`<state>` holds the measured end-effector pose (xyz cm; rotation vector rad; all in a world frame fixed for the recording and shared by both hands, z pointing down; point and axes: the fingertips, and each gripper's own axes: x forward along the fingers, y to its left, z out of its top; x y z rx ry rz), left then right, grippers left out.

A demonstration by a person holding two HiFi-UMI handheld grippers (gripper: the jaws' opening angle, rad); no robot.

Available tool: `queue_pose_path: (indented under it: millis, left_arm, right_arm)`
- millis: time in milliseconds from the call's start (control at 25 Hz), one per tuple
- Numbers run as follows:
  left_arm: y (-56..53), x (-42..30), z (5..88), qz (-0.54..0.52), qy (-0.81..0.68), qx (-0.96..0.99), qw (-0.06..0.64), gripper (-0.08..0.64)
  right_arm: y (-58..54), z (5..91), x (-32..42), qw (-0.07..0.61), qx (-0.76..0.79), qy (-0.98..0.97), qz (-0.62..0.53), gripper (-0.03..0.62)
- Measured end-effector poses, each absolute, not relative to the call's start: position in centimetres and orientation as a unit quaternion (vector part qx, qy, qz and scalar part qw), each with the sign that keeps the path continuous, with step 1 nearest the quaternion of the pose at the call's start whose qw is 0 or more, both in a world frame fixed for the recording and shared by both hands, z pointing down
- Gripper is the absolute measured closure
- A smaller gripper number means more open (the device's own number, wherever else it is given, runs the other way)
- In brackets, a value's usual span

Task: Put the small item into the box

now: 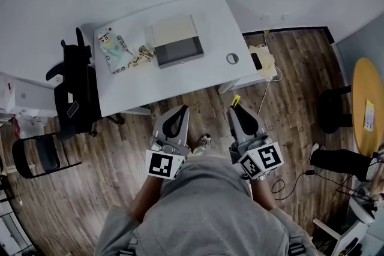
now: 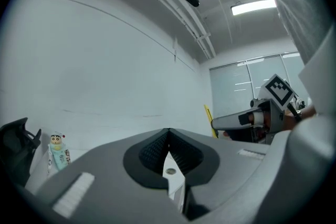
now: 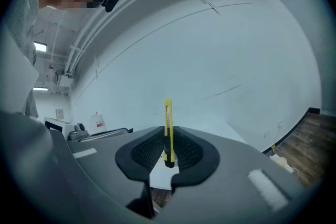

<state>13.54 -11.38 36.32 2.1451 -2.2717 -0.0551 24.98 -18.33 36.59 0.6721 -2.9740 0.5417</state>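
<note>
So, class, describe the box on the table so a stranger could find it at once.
Start at the white table by the wall. Near its middle lies the box: the largest thing there, rectangular, half beige and half dark grey, unlike the cartoon-figure pack on its left and the small ring on its right.

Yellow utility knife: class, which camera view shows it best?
The right gripper view: the yellow utility knife stands clamped in the right claw, nearly whole. The head view shows only its tip; the left gripper view, a thin yellow sliver.
</note>
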Motion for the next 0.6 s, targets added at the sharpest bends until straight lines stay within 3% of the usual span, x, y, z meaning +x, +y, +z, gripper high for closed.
queue_pose_path:
  millis: [600]
  left_arm:
    - [-10.6,9.8,38.2,0.001,-0.761,0.647,0.045,0.557]
  right_arm:
    - [-19.1,37.7,20.7,0.043,0.171,-0.969,0.172,0.523]
